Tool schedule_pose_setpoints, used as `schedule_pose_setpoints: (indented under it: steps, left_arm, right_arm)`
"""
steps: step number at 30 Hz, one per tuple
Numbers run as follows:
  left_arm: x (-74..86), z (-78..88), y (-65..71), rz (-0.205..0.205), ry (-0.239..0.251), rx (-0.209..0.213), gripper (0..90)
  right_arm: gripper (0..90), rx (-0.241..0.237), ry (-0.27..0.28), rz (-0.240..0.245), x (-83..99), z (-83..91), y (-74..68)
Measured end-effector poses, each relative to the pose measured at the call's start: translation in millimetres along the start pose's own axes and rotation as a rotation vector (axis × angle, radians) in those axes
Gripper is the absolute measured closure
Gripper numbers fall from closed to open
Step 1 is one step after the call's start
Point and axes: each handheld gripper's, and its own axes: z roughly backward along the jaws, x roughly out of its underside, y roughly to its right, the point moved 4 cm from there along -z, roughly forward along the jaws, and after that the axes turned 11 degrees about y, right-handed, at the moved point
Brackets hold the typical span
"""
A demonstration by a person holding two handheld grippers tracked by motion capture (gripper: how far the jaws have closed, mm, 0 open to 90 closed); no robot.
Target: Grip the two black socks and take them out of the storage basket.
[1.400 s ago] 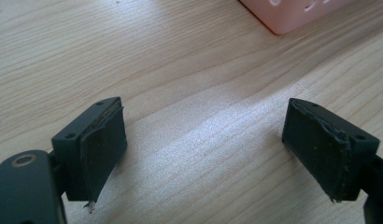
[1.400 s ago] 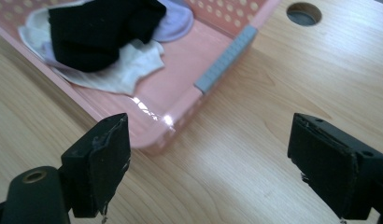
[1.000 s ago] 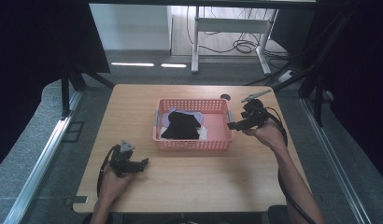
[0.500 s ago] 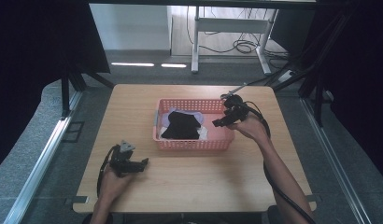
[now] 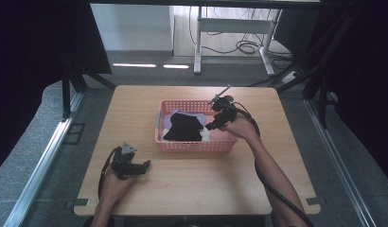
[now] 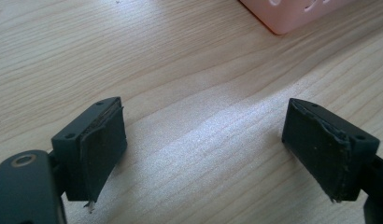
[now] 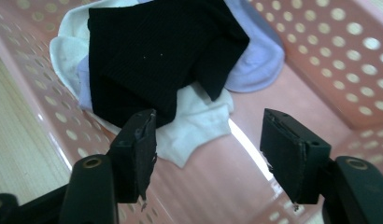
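High view dim, dark surrounds, bench (image 5: 192, 184) evenly lit, slightly soft; bright strips on far floor. Gripper views brighter: sheen on bench grain, glare streak on basket (image 7: 255, 144) floor, near jaws blurred

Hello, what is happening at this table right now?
A person holds a gripper in each hand. The right gripper is over the pink basket, jaws open above a pile of clothes: a black cloth lying on white and lilac ones. Nothing is grasped. The left gripper is open above the bare table.
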Motion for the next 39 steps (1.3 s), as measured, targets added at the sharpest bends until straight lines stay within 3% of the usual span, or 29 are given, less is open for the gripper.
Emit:
schedule_pose_setpoints:
  steps: [6,15,19,24,27,30,33,39]
  left_arm:
    - [0.0,0.1,-0.1,-0.001,-0.001,0.000,13.4]
    - [0.1,0.0,-0.2,0.000,0.000,0.001,13.4]
    - [0.0,0.1,-0.3,0.000,-0.001,0.001,13.4]
    - [0.0,0.1,-0.3,0.001,0.000,0.001,13.3]
    - [0.0,0.0,-0.3,0.002,0.001,0.003,13.3]
    - [0.0,0.1,-0.5,0.003,0.001,0.003,13.3]
    - [0.1,0.1,-0.4,0.001,0.000,0.002,13.3]
    - [0.0,0.1,-0.3,0.002,0.000,0.001,13.3]
  right_arm:
    - [44.4,-0.039,-0.002,0.032,-6.8,-17.2,-8.4]
    - [46.1,-0.056,-0.026,0.071,-14.9,-43.1,-18.7]
    - [46.0,-0.057,-0.044,0.073,-16.8,-56.0,-21.6]
    - [46.3,-0.026,-0.087,0.109,-14.1,-72.8,-20.6]
    - [57.0,-0.021,-0.089,0.112,-13.5,-79.6,-22.7]
    - [73.3,-0.013,-0.088,0.146,-13.6,-82.4,-25.4]
    - [83.7,0.004,-0.081,0.183,-15.3,-80.0,-29.6]
    - [89.5,0.000,-0.024,0.182,-26.4,-63.0,-32.1]
